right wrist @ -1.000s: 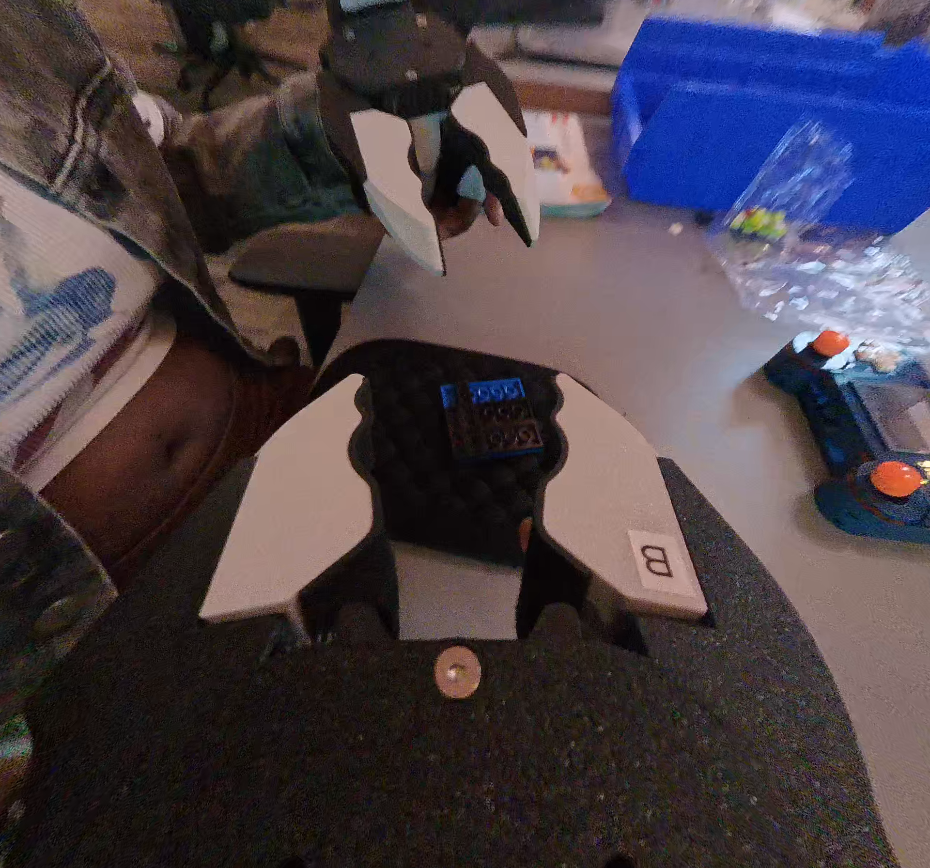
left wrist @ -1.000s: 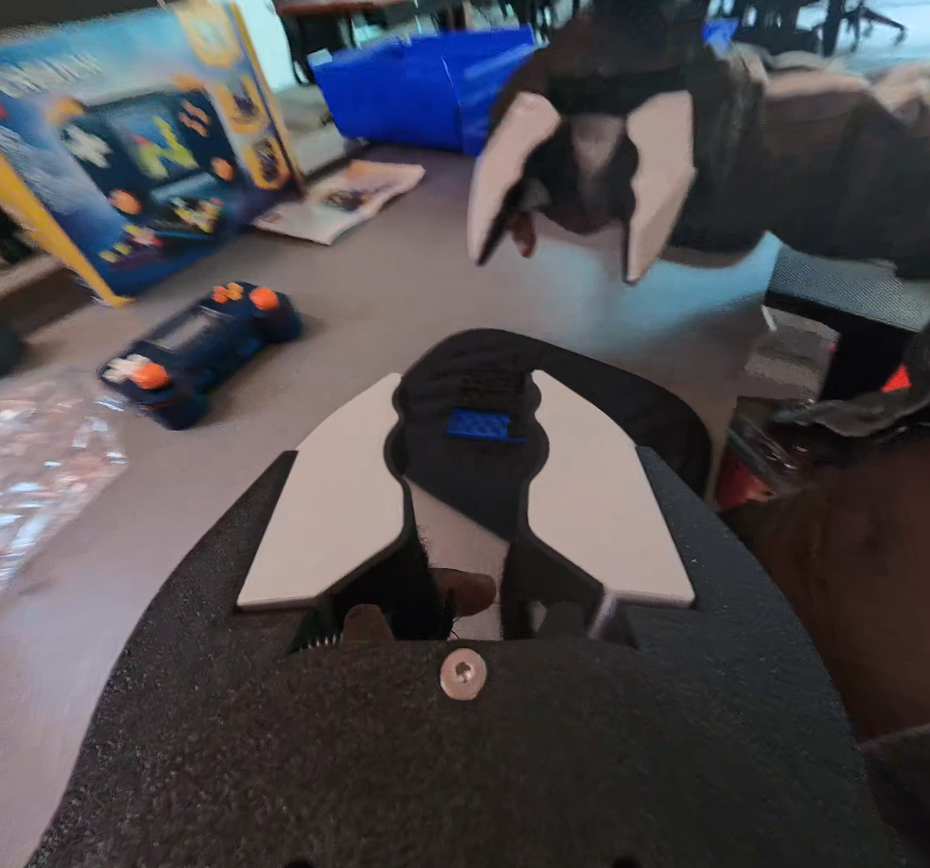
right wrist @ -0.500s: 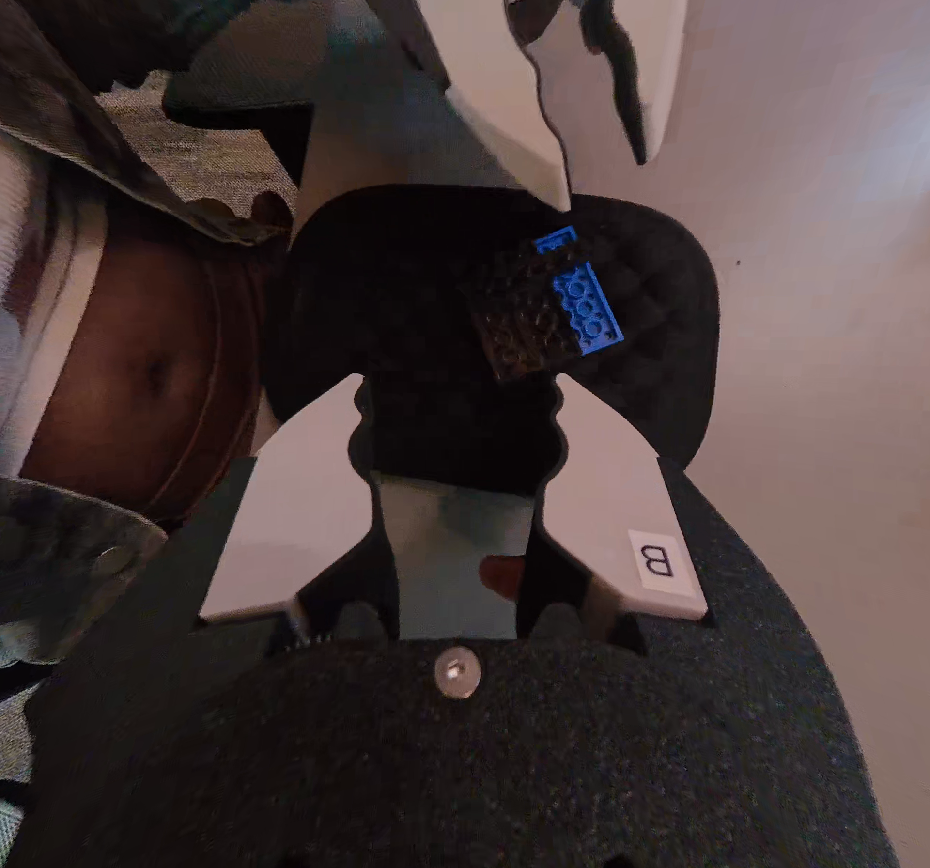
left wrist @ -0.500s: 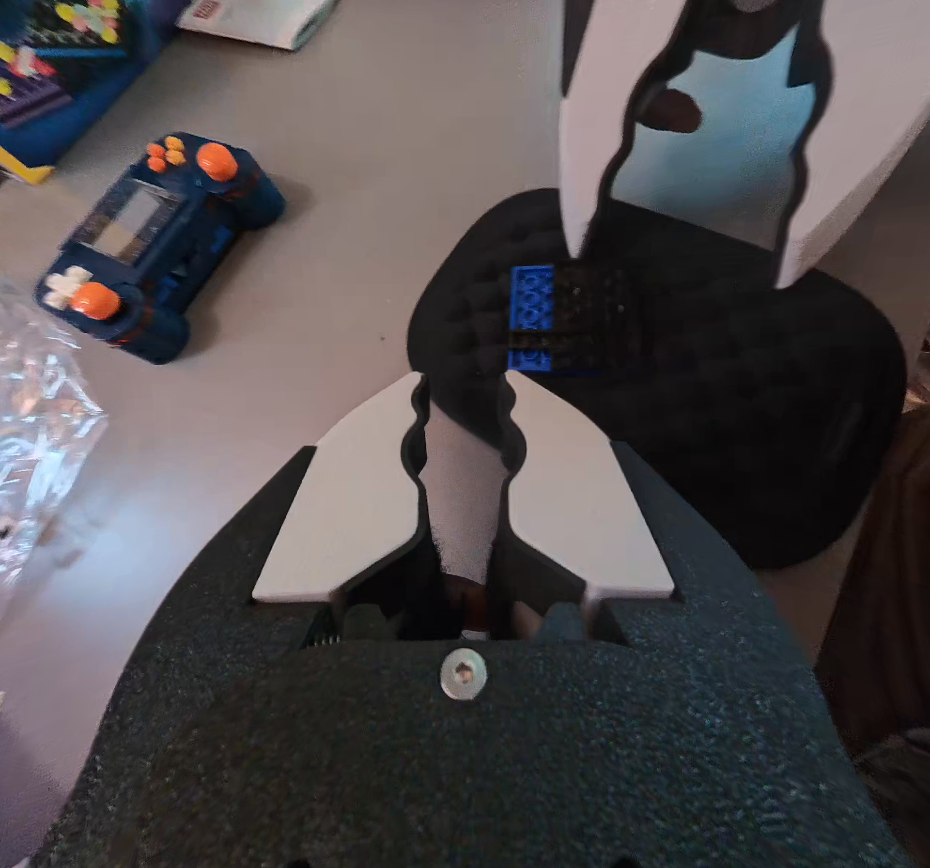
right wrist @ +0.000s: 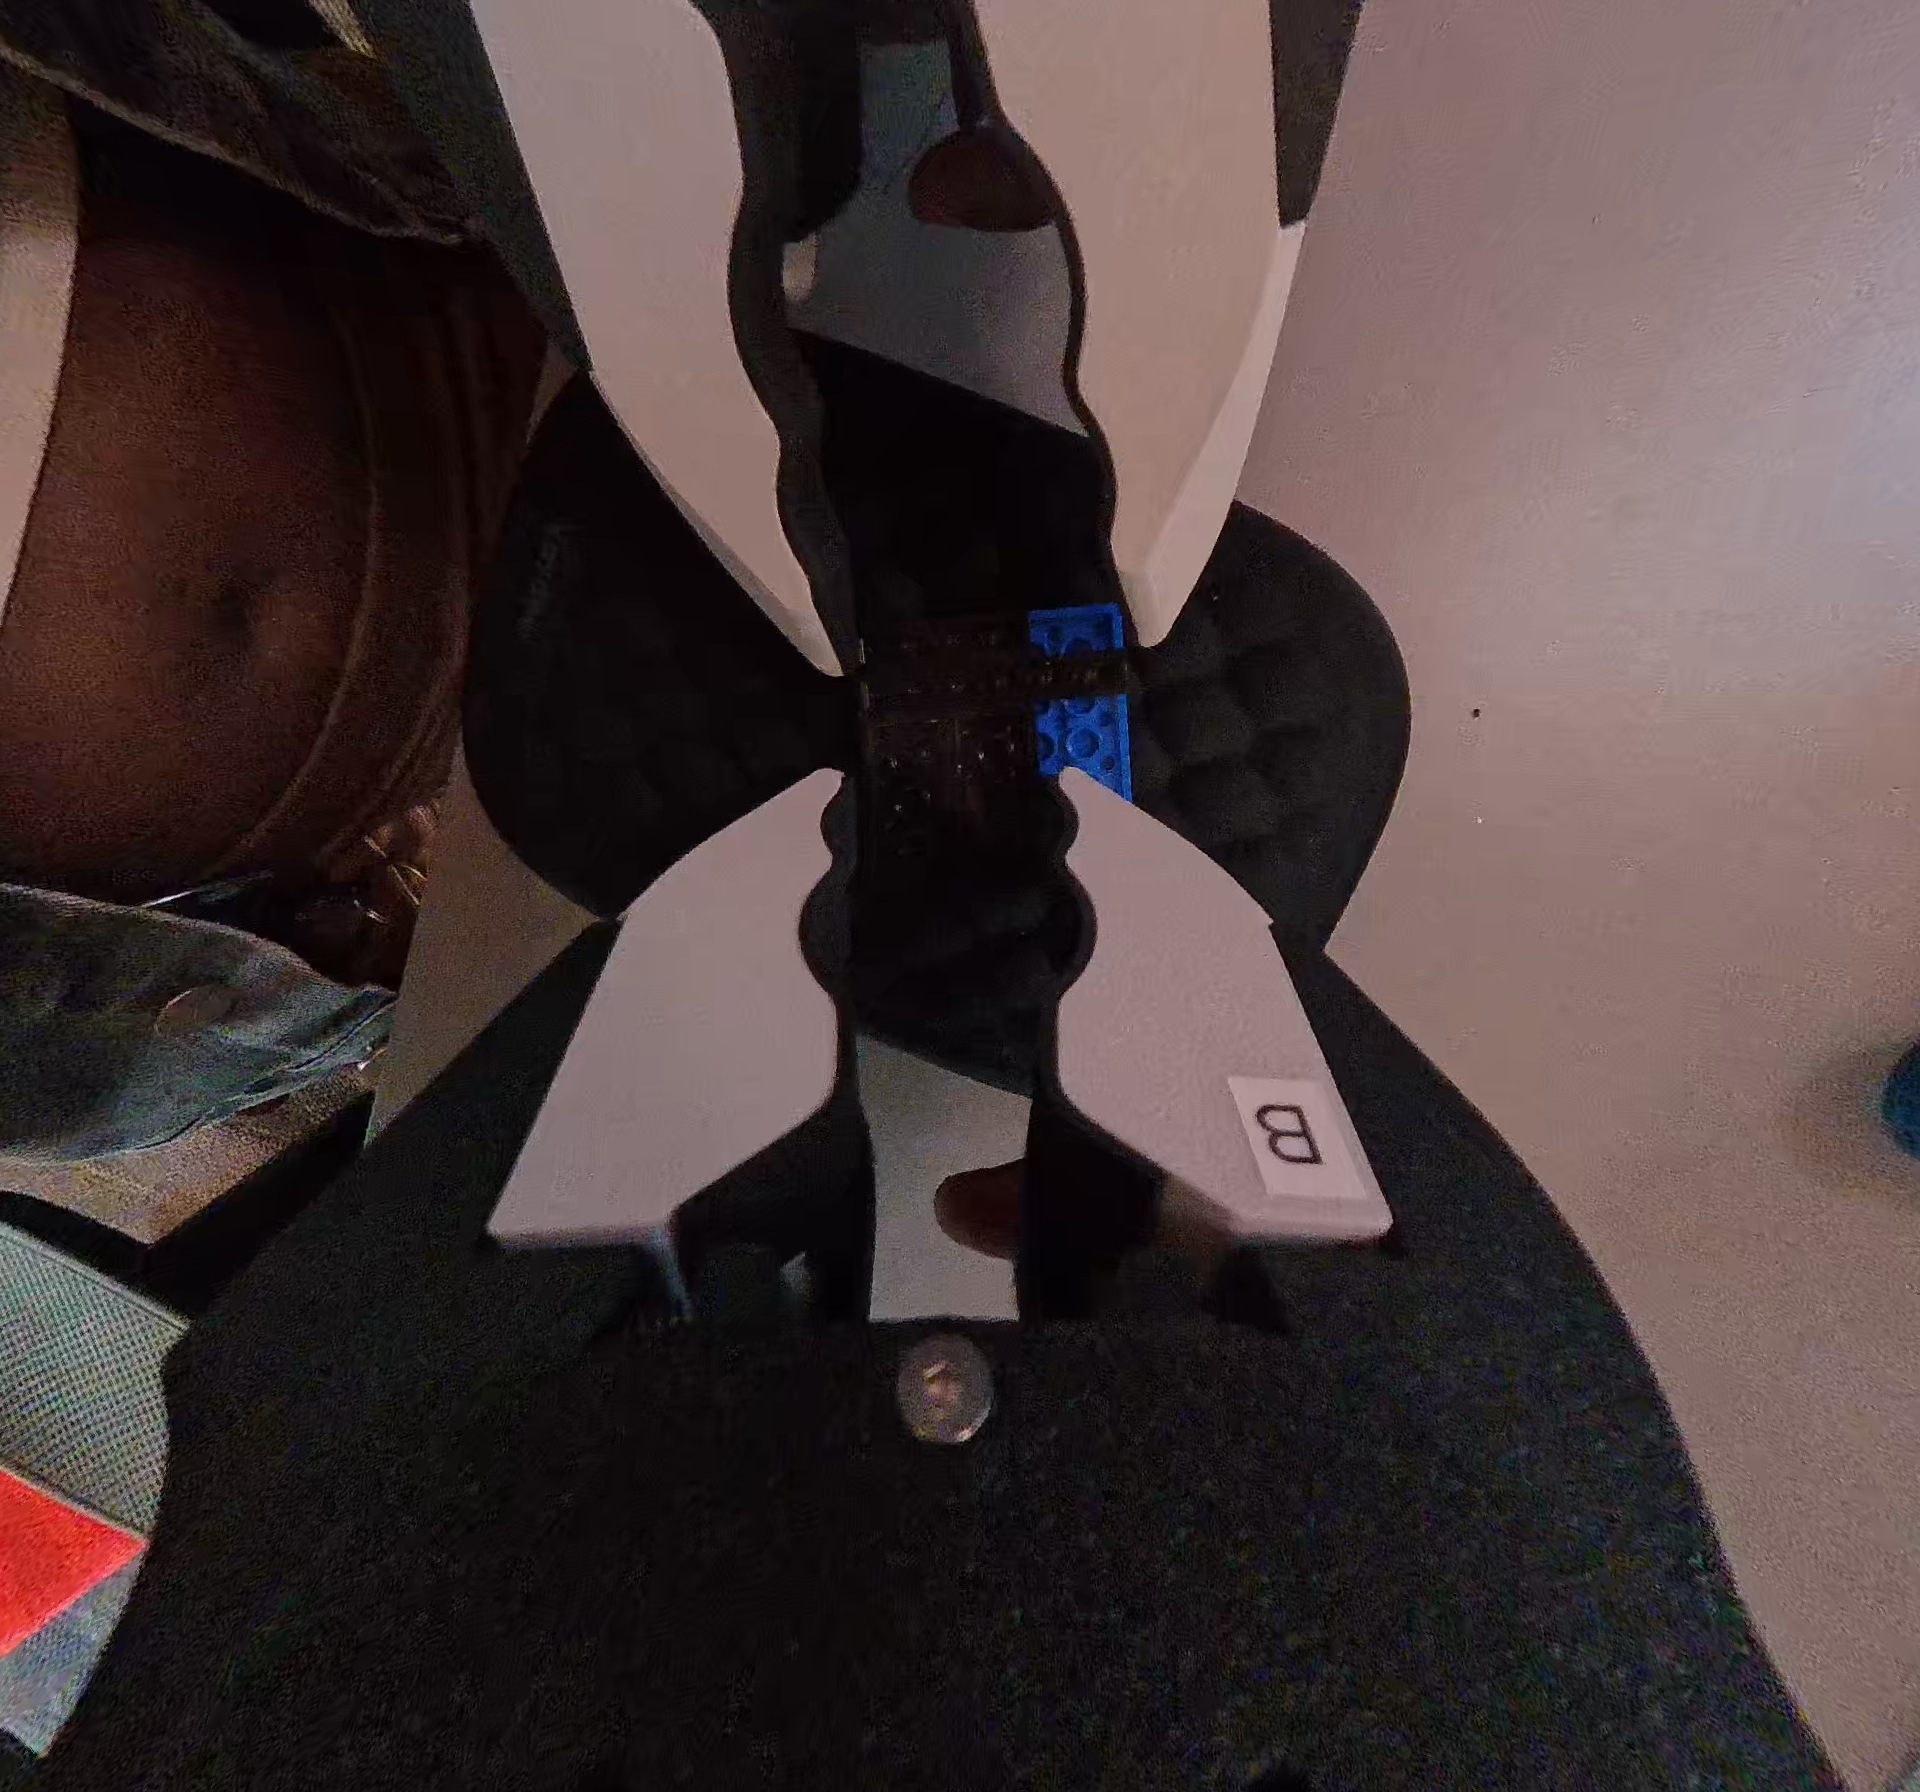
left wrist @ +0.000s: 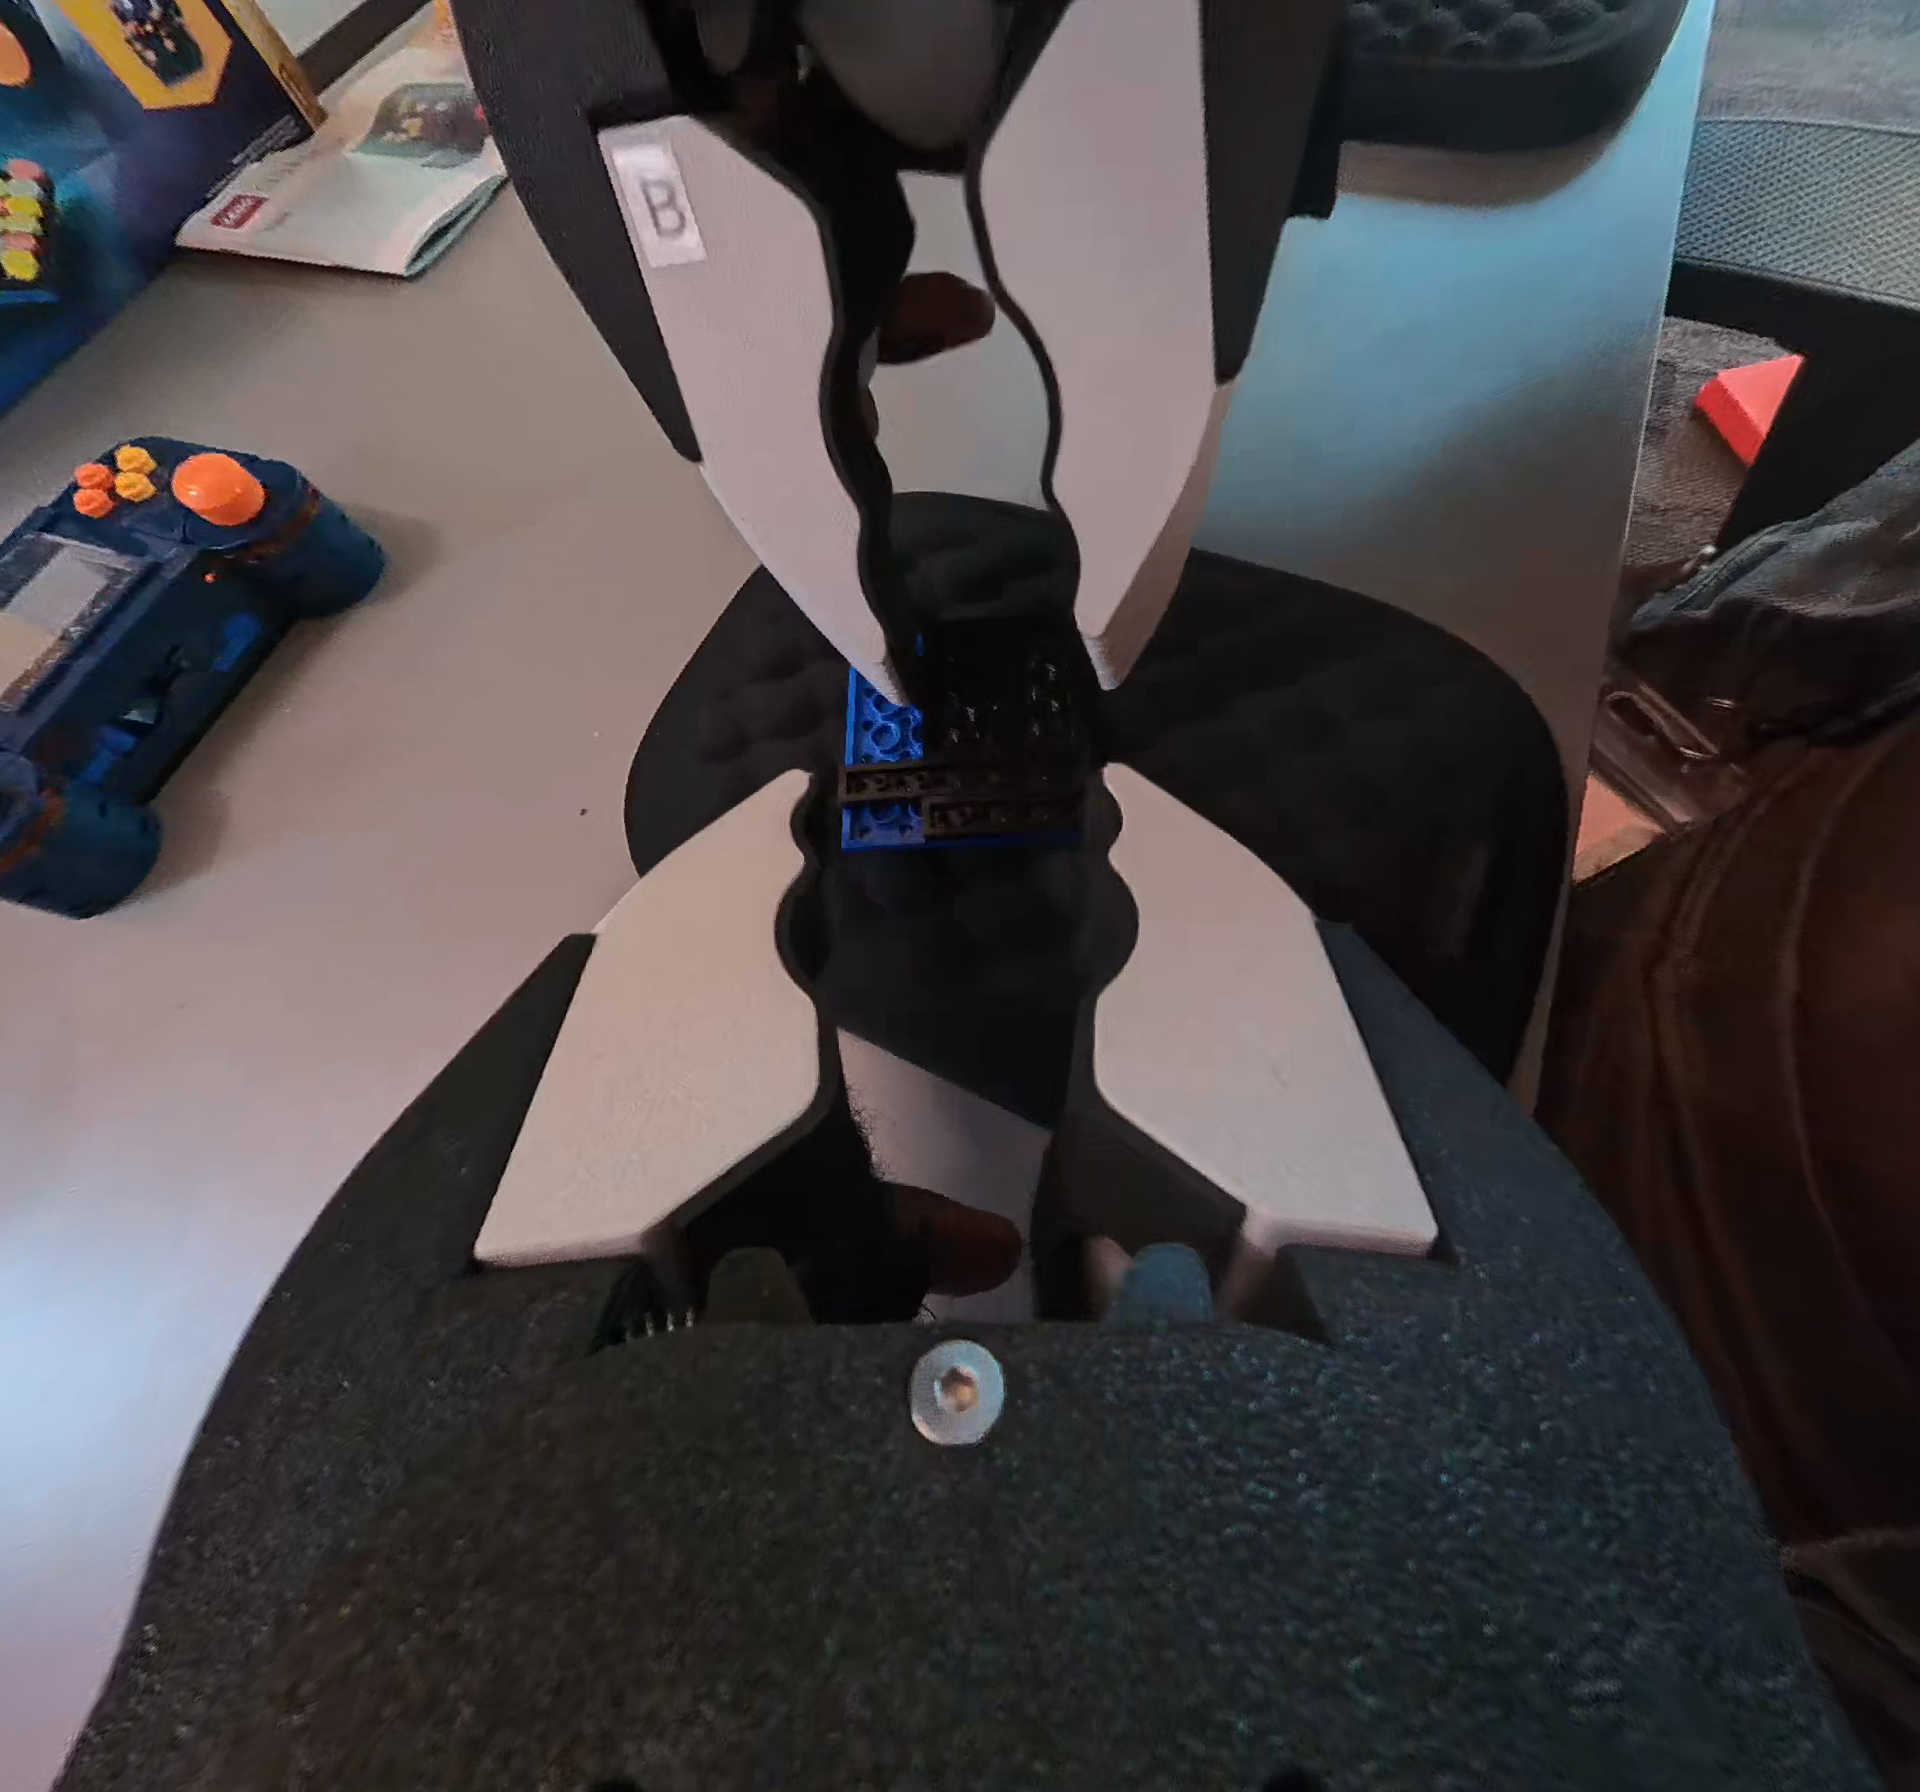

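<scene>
A small brick assembly point(left wrist: 997, 734), black plates stacked on a blue plate point(left wrist: 883, 734), lies on a black foam pad point(left wrist: 1299, 755) on the grey table point(left wrist: 416, 859). My left gripper point(left wrist: 958, 776) comes in from the near side, its jaws partly closed and its pads against the assembly's two ends. My right gripper point(left wrist: 997, 688) comes down from the far side, tips meeting mine. In the right wrist view, my right gripper point(right wrist: 951, 776) pinches the black plates point(right wrist: 956, 703), one tip over the blue plate point(right wrist: 1086, 734). The left gripper point(right wrist: 992, 651) faces it.
A dark blue brick-built game controller point(left wrist: 156, 620) with orange buttons lies to the left. A booklet point(left wrist: 343, 184) and a toy box point(left wrist: 135, 7) lie behind it. A second foam pad point(left wrist: 1507, 7) is far right. The table edge point(left wrist: 1621, 599) and a person's lap point(left wrist: 1714, 1015) are right.
Both grippers tilted down and closed in on the pad from opposite sides until their tips met at the assembly. The right jaws narrowed; the left jaws widened since half a second ago.
</scene>
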